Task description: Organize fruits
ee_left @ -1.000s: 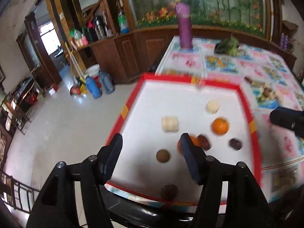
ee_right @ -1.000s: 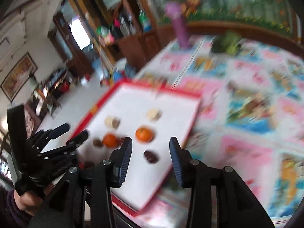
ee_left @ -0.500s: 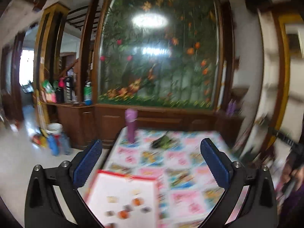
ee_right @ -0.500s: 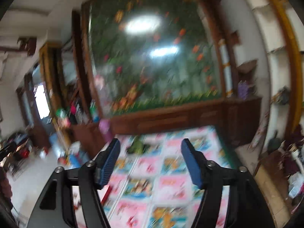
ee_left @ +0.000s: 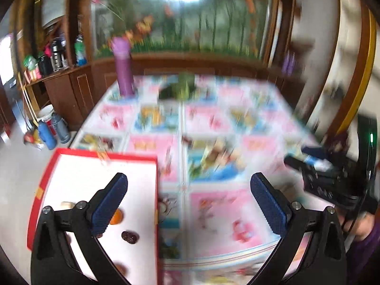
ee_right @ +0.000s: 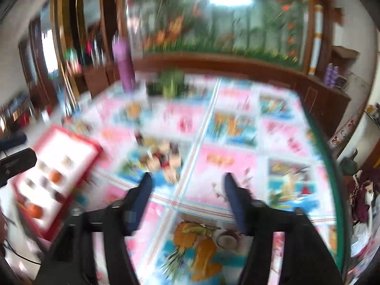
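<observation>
Left wrist view shows the left claw (ee_left: 188, 188) spread wide and empty above the table (ee_left: 213, 204). Fruits (ee_left: 129, 236) lie in the red-rimmed tray (ee_left: 104, 157) at its left. Right claw (ee_right: 186, 186) is also wide, empty.

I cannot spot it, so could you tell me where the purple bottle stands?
The purple bottle stands upright at the table's far left, beside the green bundle.

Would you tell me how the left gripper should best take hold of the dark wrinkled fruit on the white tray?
Probably from straight above: the dark fruit lies low and apart on the red-rimmed tray. Close the open left gripper across its narrower middle.
</observation>
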The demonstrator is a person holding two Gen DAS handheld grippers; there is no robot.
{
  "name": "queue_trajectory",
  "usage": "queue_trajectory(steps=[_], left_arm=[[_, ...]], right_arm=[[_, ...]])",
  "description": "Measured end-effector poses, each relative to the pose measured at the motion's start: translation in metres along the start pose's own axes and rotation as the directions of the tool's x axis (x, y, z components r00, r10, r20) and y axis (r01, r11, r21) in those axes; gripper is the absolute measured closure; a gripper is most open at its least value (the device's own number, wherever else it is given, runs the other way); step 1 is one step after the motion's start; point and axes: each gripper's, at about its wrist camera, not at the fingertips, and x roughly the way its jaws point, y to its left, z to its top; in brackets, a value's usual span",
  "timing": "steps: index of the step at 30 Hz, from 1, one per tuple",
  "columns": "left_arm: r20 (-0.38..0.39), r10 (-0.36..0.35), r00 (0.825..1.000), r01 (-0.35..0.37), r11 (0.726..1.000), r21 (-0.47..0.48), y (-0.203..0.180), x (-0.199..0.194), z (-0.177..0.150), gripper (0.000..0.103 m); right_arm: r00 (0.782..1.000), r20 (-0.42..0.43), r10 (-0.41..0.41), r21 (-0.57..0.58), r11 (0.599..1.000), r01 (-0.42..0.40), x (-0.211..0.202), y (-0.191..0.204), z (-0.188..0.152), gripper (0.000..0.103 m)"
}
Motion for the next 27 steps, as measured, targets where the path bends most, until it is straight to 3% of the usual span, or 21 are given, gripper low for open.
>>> queue_trajectory(steps=[4, 9, 15, 19, 24, 27], left_arm=[[-0.077, 0.028, 0.997, -0.025, 0.999, 0.040, -0.008, 0.051, -0.012, 0.003], [-0.103, 0.059, 0.993, -0.053, 0.997, 0.061, -0.014, 0.095, -0.005, 0.004], [-0.142, 0.135, 0.981, -0.111, 0.980, 0.167, -0.018, 0.136, 0.004, 0.020], [-0.162, 0.127, 0.979, -0.097, 0.978, 0.185, -0.018, 0.152, 0.012, 0.025], [-0.185, 0.078, 0.980, -0.038, 0.977, 0.210, -0.025, 0.166, 0.022, 0.027], [-0.206, 0.042, 0.978, 0.004, 0.975, 0.221, -0.031, 0.166, 0.020, 0.027]], right_arm=[[0.996, -0.060, 0.065, 0.035, 0.997, -0.063, 0.051, -0.001, -0.006, 0.052], [0.985, -0.113, 0.132, 0.013, 0.991, -0.131, 0.079, 0.003, 0.002, 0.052], [0.985, -0.126, 0.117, 0.002, 0.993, -0.117, 0.098, 0.006, -0.003, 0.052], [0.988, -0.120, 0.100, -0.018, 0.995, -0.103, 0.104, 0.009, -0.004, 0.052], [0.989, -0.104, 0.106, 0.003, 0.994, -0.106, 0.103, 0.003, -0.004, 0.076], [0.988, -0.104, 0.117, 0.010, 0.993, -0.116, 0.102, 0.001, -0.005, 0.077]])
